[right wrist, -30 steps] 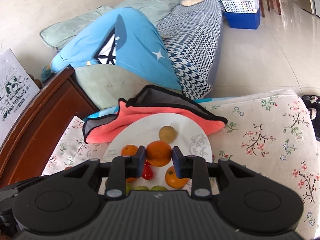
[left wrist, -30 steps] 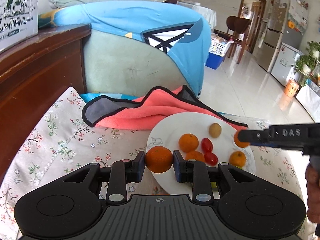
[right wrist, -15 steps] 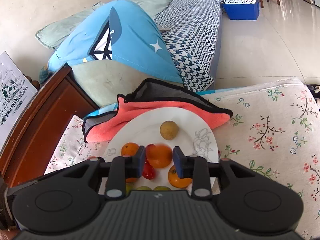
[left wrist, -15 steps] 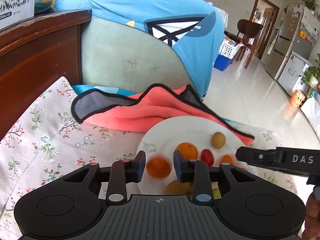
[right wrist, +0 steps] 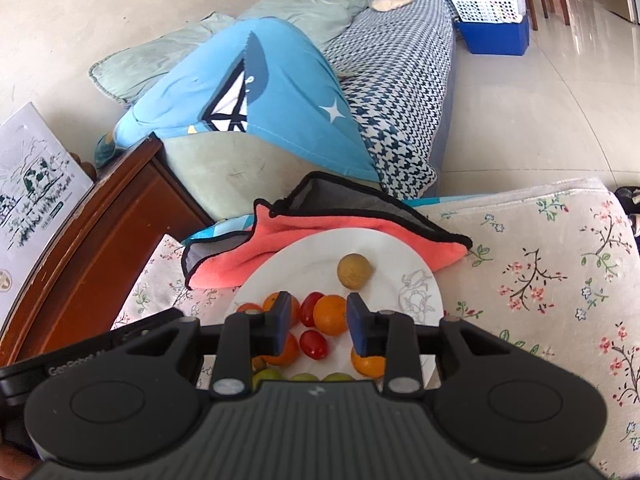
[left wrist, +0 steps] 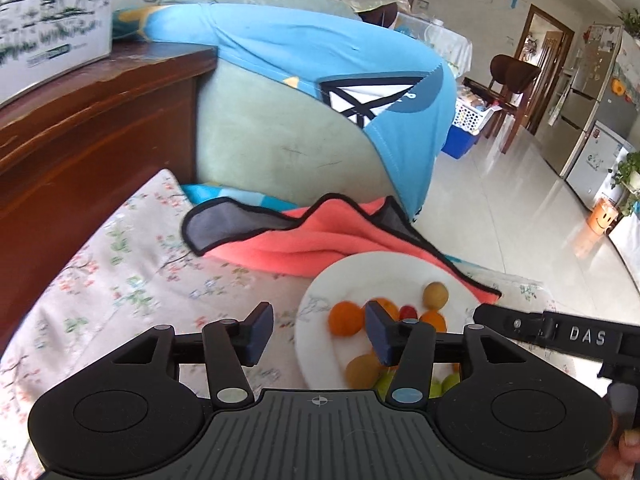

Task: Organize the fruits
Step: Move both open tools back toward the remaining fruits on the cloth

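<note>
The left claw point(left wrist: 316, 334) has just been opening and stands apart over the white plate's point(left wrist: 320, 360) nine-o'clock rim, gripping nothing. The right claw point(right wrist: 318, 322) brackets an orange point(right wrist: 330, 314) resting mid-plate among cherry tomatoes point(right wrist: 313, 343), its pads clear.

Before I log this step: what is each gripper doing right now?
Left gripper: open, jaws just widened, empty.
Right gripper: open around an orange on the plate, pads clear.
</note>
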A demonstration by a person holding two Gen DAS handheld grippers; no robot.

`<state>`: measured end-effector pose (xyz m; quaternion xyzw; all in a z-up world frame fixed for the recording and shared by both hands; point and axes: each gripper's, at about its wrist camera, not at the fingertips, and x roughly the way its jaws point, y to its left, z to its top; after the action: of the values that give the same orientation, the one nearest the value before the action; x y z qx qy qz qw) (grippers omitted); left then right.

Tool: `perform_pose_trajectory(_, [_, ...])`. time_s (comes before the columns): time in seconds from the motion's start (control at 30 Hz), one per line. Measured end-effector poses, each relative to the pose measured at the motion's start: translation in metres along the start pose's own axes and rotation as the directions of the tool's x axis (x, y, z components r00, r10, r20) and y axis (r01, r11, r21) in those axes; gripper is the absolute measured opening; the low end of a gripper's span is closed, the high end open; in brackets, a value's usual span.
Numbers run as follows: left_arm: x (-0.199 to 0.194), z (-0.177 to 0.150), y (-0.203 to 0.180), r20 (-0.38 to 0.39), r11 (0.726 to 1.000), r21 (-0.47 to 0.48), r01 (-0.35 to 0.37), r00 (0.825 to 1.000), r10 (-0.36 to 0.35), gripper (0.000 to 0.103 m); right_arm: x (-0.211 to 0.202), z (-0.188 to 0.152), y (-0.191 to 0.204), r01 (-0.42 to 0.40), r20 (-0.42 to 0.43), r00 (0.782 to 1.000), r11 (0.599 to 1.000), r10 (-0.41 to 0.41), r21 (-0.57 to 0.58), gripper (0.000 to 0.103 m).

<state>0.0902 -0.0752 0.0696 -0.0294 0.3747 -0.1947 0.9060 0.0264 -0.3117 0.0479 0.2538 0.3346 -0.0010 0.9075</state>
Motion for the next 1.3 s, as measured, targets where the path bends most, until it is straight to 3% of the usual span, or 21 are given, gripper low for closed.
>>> perform_pose_trajectory(0.3, [-0.028,-0.018,0.025,-0.040,0.997,-0.003,-0.072,0.997,0.072,0.050,-0.013,-0.014,0.019,-0.042,-0.037,0.999,0.998,0.040,-0.050,0.032])
perform_pose_trajectory(0.67, [-0.039,-0.046,0.032,-0.109,0.997,0.080,-0.023,0.994,0.032,0.050,-0.022,-0.042,0.046,-0.096,-0.104,0.991,0.993,0.088,-0.072,0.032])
perform_pose_trajectory(0.87, [-0.042,-0.046,0.043,-0.102,0.991,0.113,-0.071,0.991,0.083,0.050,-0.019,-0.064,0.062,-0.136,-0.176,0.978,0.978,0.108,-0.158,0.032])
perform_pose_trajectory(1.3, [-0.037,-0.052,0.060,-0.139,0.988,0.140,-0.061,0.987,0.081,0.049,0.003,-0.095,0.089,-0.211,-0.291,0.948,0.939,0.129,-0.271,0.032])
